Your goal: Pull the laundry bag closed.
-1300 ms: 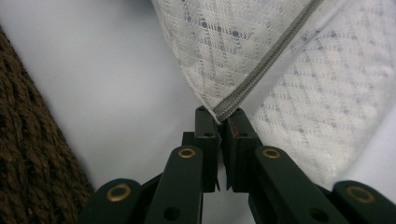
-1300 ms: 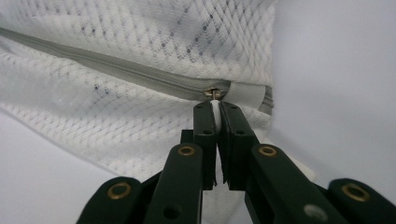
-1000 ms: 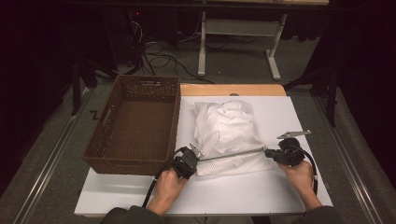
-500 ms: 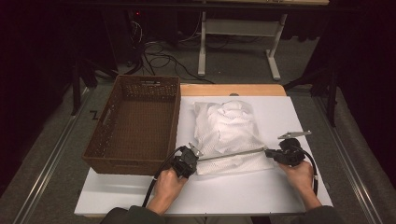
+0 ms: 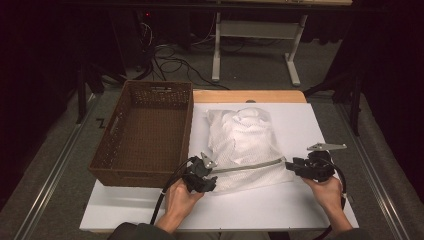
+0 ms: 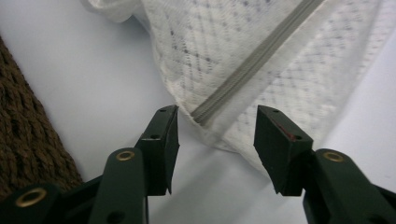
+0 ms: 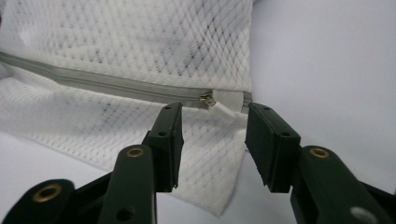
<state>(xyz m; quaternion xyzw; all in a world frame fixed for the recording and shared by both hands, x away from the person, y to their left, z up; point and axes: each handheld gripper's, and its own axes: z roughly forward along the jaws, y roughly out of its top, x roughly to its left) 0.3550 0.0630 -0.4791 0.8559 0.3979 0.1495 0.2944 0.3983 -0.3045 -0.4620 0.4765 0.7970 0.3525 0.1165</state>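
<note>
A white mesh bag (image 5: 245,140) with a grey zipper (image 5: 247,166) lies on the white table (image 5: 280,210). My left gripper (image 5: 214,175) sits at the zipper's left end. Its jaws have just been opening and now stand apart, with the zipper's end (image 6: 205,112) and the bag's corner (image 6: 224,46) between them, untouched by the pads. My right gripper (image 5: 290,167) is at the zipper's right end. Its jaws have also just been opening and stand wide around the zipper pull (image 7: 208,99) and the bag's edge (image 7: 140,37), pressing on nothing.
A brown wicker basket (image 5: 145,135) stands empty at the table's left, close beside the left gripper (image 6: 217,116), and its wall (image 6: 23,140) is near the left jaw. Bare white table lies right of the right gripper (image 7: 212,114) and in front of the bag.
In the high view both hands and the bag keep their places. The parting of the jaws is too small to make out there.
</note>
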